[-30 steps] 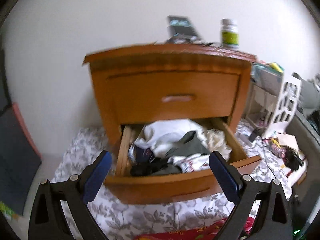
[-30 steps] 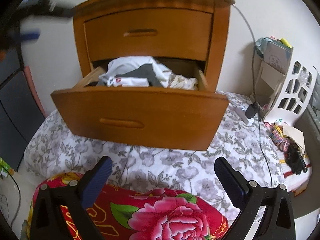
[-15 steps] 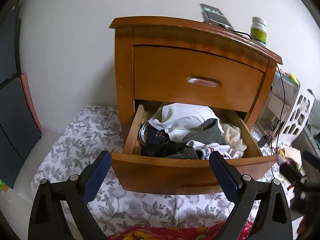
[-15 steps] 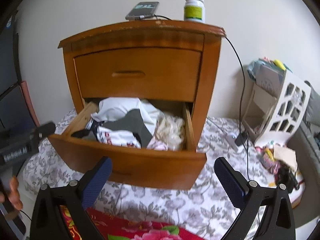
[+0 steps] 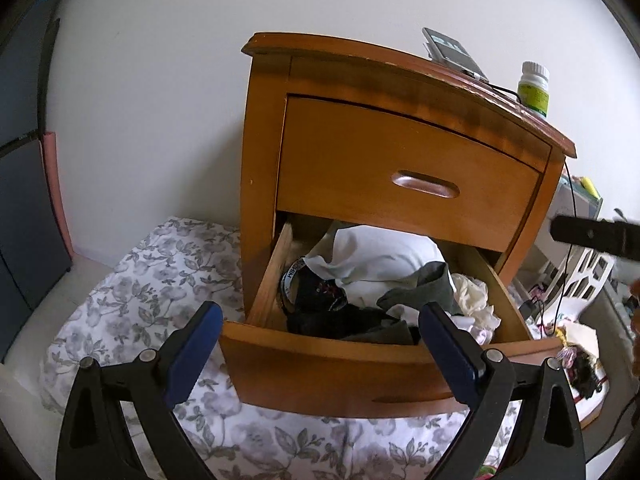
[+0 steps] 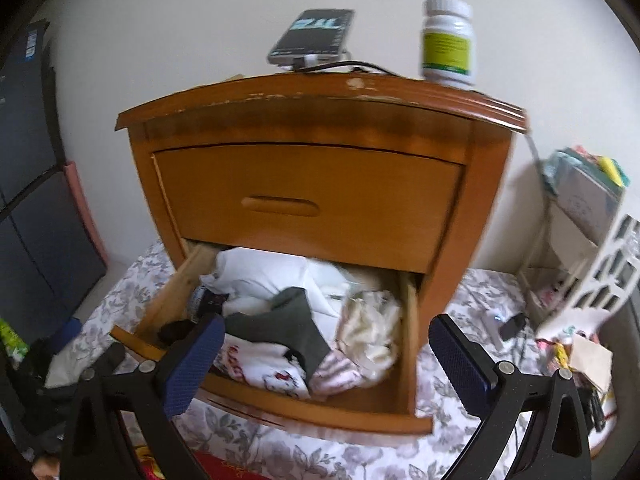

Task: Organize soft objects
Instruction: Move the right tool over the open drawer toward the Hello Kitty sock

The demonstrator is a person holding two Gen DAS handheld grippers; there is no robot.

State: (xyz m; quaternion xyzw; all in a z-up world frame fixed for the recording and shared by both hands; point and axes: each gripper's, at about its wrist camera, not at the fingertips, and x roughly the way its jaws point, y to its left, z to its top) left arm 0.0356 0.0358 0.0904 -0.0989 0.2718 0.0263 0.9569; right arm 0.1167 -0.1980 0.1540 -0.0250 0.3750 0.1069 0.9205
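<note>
Bedroom nightstand [image 6: 312, 184]: both empty grippers, left gripper [image 5: 320, 344] and right gripper [image 6: 326, 360], spread wide, approach the clothes [image 6: 304, 320]; picking 1 garment likely follows.

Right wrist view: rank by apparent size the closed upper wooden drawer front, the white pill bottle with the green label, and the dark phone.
1. closed upper wooden drawer front
2. and 3. white pill bottle with the green label and dark phone: too alike to rank.

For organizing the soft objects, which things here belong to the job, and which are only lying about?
Belong to the job:
- open lower drawer
- white garment
- grey garment
- cream cloth
- dark clothes
- left gripper, open
- right gripper, open

Only lying about:
- phone on the nightstand
- pill bottle
- closed upper drawer
- white rack
</note>
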